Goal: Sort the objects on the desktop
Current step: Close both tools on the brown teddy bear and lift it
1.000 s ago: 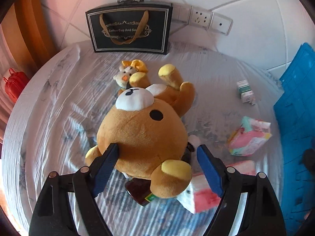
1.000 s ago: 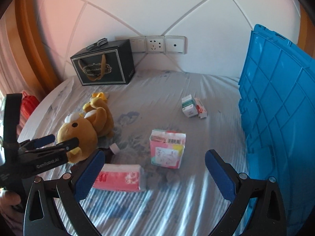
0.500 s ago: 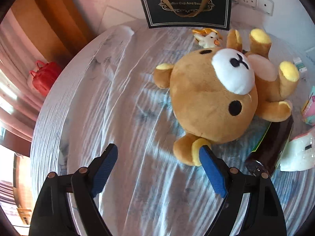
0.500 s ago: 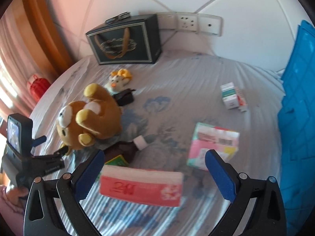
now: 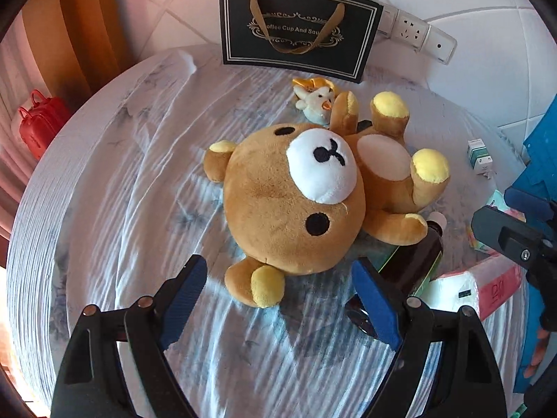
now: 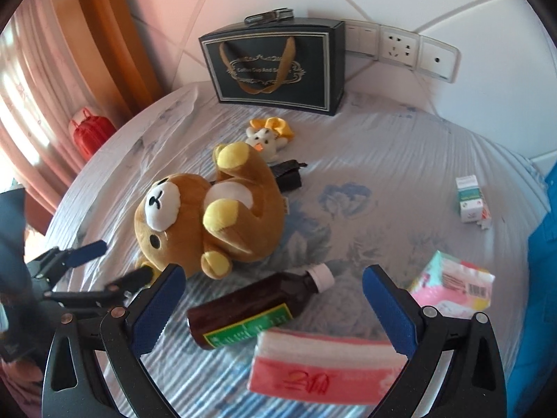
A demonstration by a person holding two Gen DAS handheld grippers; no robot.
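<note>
A brown plush bear [image 5: 306, 202] lies on its back on the striped cloth; it also shows in the right wrist view [image 6: 209, 219]. My left gripper [image 5: 278, 296] is open and empty, its jaws either side of the bear's near ear [image 5: 257, 285]. It shows at the left of the right wrist view [image 6: 104, 261]. My right gripper [image 6: 271, 299] is open and empty above a brown bottle [image 6: 254, 306] and a pink tissue pack [image 6: 323, 365]. A small white and yellow plush [image 6: 268, 136] lies behind the bear.
A black gift bag [image 5: 299, 31] stands at the back wall. A small medicine box [image 6: 470, 202] and a colourful tissue pack [image 6: 456, 282] lie at the right. A blue crate [image 6: 543, 278] borders the right edge. A red bag [image 5: 41, 129] sits off the left.
The left gripper has swung back toward the bear, its jaws now around the near ear. The right gripper has moved left and lower, over the bottle and pink pack.
</note>
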